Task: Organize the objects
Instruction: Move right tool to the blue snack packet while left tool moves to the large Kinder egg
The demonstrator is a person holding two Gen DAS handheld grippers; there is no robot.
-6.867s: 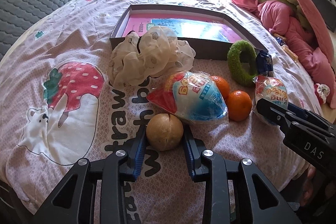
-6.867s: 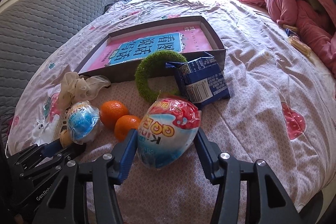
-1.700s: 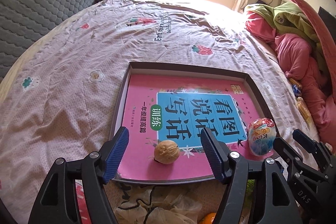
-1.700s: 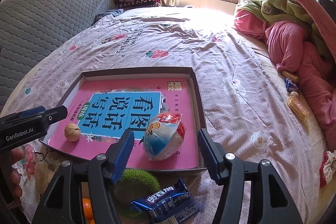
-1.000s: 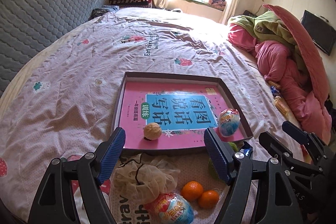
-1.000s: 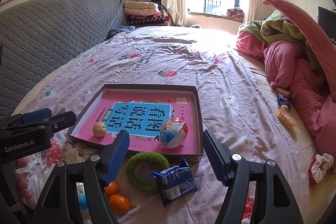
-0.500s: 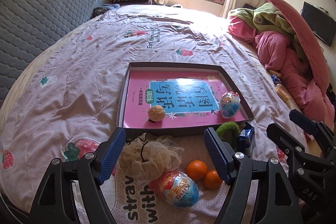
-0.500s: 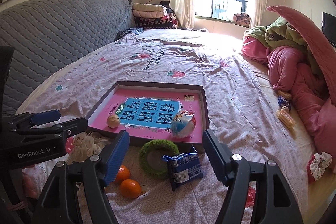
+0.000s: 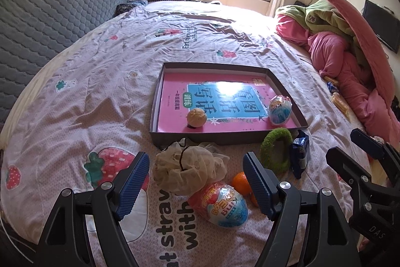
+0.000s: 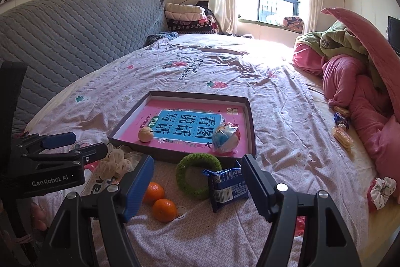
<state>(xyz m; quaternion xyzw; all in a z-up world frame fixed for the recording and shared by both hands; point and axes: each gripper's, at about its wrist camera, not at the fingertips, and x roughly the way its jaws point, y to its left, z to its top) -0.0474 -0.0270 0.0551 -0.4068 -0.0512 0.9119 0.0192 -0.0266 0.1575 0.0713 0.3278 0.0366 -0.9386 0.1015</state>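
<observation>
A shallow dark box [image 9: 226, 137] [image 10: 183, 157] with a pink book lining lies on the bed. In it sit a walnut [image 9: 197, 117] [image 10: 146, 134] and a wrapped toy egg [image 9: 279, 110] [image 10: 225, 138]. In front of the box lie a cream scrunchie [image 9: 190, 167], a second toy egg [image 9: 218, 207], two oranges [image 10: 164, 210] [image 10: 153, 192], a green ring [image 9: 276, 150] [image 10: 197, 176] and a blue snack packet [image 9: 301, 154] [image 10: 228, 185]. My left gripper [image 9: 197, 185] is open and empty above the scrunchie and egg. My right gripper [image 10: 197, 188] is open and empty above the ring and packet.
Piled pink and green bedding [image 10: 355, 81] lies along the right side. A grey quilted headboard [image 10: 75, 34] stands at the left. Small snacks [image 10: 341, 128] and a floral scrunchie [image 10: 381, 192] lie near the right edge of the bed.
Both grippers let go of the walnut and toy egg in the box. They have pulled back toward the bed's near edge, still open.
</observation>
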